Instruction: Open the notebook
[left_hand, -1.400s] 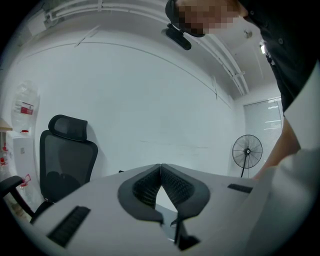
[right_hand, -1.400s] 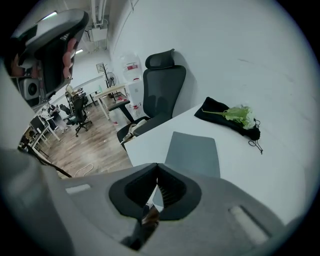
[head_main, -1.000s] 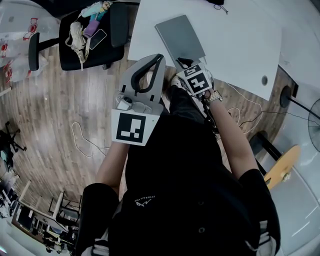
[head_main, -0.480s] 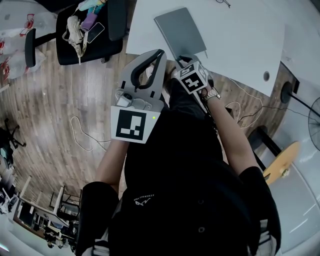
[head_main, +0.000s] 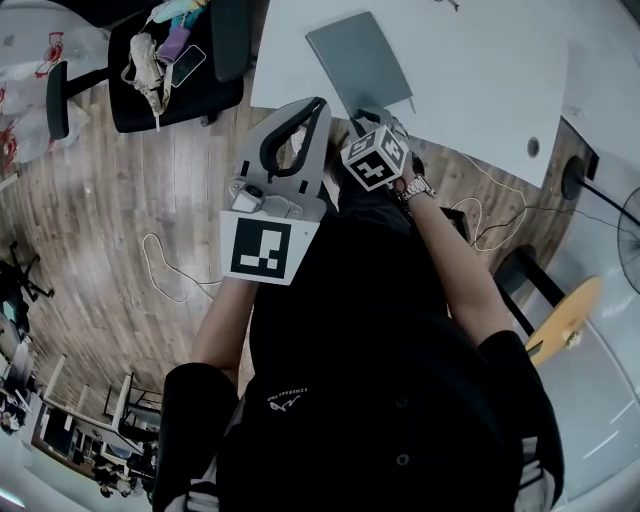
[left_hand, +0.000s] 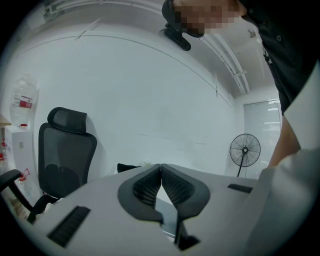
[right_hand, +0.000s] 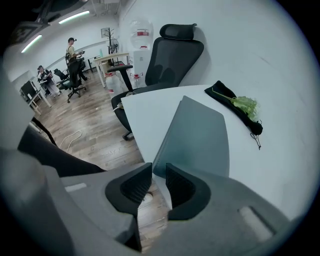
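A closed grey notebook (head_main: 360, 62) lies on the white table (head_main: 480, 80), near the table's near-left edge. My right gripper (head_main: 372, 122) points steeply down at the notebook's near corner. In the right gripper view the notebook (right_hand: 197, 135) runs away from the jaws, and its near corner sits at the gap of my right gripper (right_hand: 158, 172). Those jaws are opening, with a narrow gap showing and the pads not pressing on the cover. My left gripper (head_main: 318, 105) is held level in the air off the table edge. It is shut with nothing in it (left_hand: 161, 167).
A black pouch with a green sprig (right_hand: 240, 107) lies on the table beyond the notebook. A black office chair (head_main: 175, 65) holding a phone and toys stands left of the table. A cable (head_main: 165, 270) loops on the wooden floor. A yellow stool (head_main: 560, 320) is at the right.
My right gripper has sunk a little towards the notebook's near corner and rolled, so its marker cube faces differently. The left gripper has stayed where it was.
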